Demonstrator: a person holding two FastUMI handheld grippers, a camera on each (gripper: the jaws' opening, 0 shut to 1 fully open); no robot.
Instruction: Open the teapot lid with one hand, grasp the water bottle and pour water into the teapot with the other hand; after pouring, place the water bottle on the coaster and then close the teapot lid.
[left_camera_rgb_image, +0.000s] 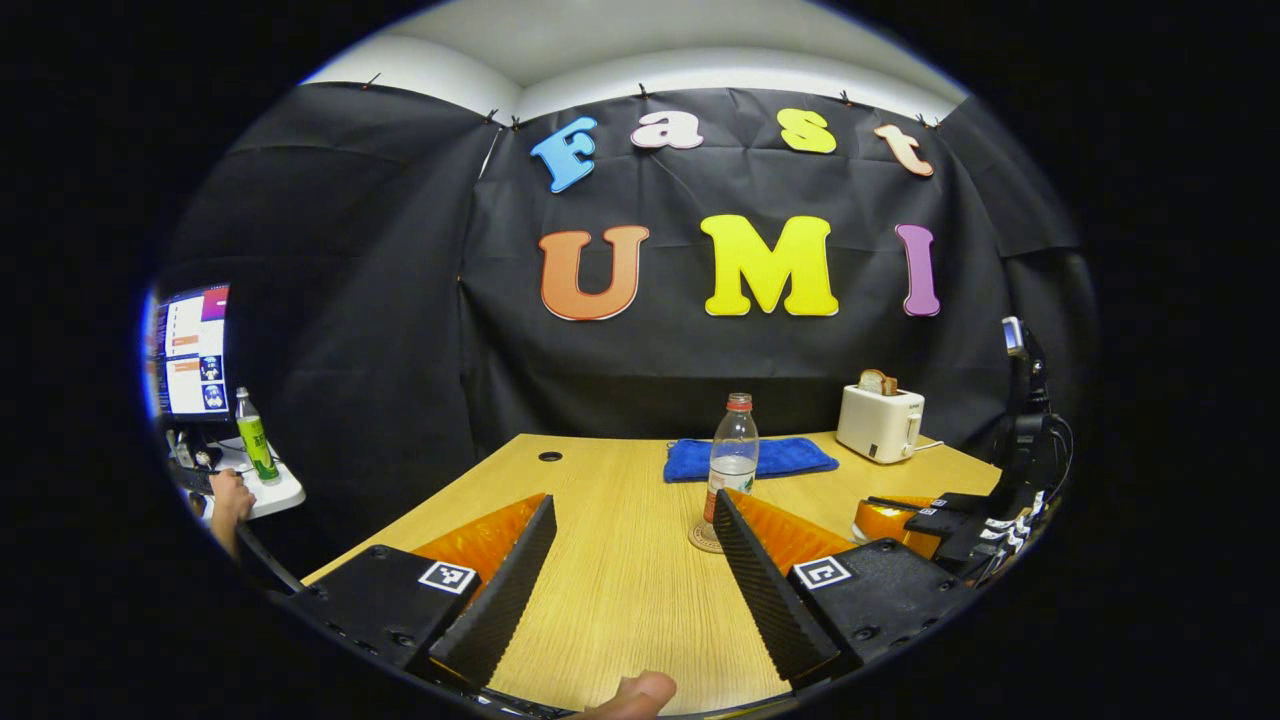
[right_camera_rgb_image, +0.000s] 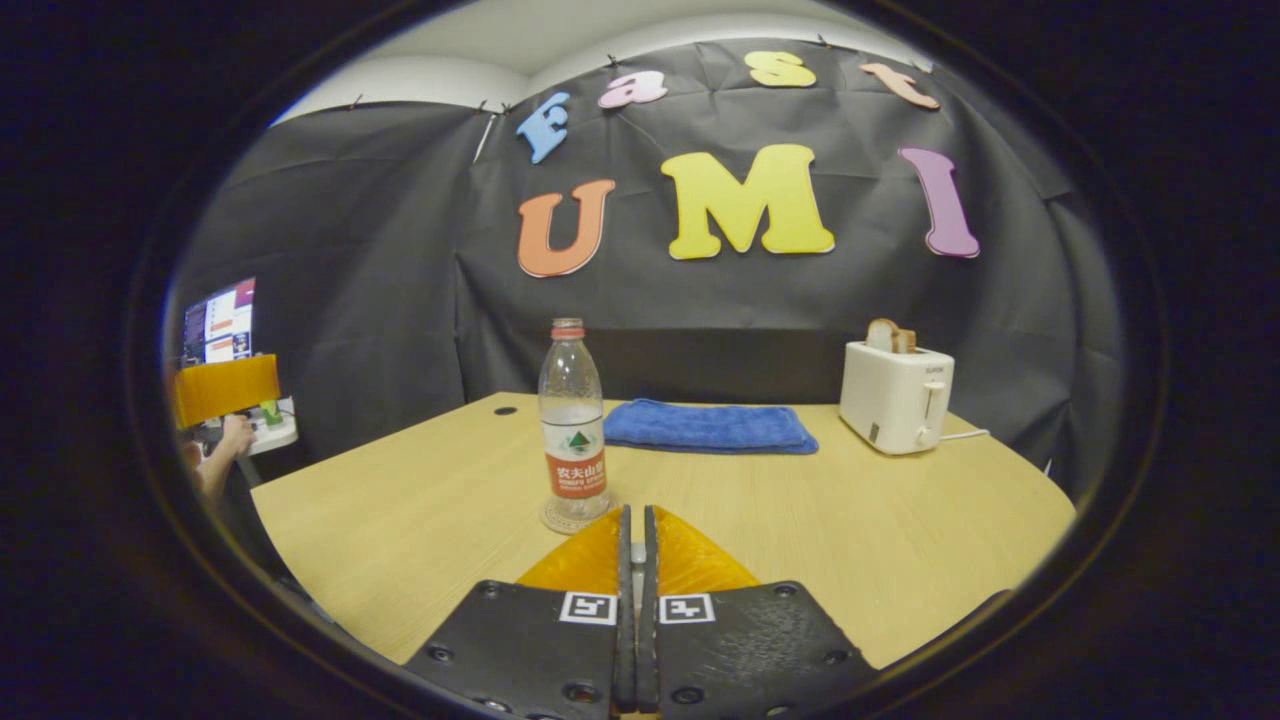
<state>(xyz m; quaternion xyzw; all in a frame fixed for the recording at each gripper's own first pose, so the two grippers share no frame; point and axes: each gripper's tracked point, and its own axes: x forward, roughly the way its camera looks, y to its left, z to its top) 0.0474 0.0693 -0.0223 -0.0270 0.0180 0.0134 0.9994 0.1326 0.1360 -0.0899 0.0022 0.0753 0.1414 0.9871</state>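
water bottle (right_camera_rgb_image: 573, 425) stands on its coaster (left_camera_rgb_image: 705, 538) just beyond the closed, empty right tool (right_camera_rgb_image: 636, 520).

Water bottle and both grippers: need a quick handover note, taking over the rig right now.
Left gripper: open, holding nothing, low over the table.
Right gripper: shut, holding nothing, just short of the bottle.
Water bottle: upright on the coaster, red cap on, partly filled, in front of the blue towel; toaster at the right.
Done: bottle is on the coaster, so that step may be finished, or the job may not have begun.
Left: I can't locate the teapot from these views; check whether its lid is shut.
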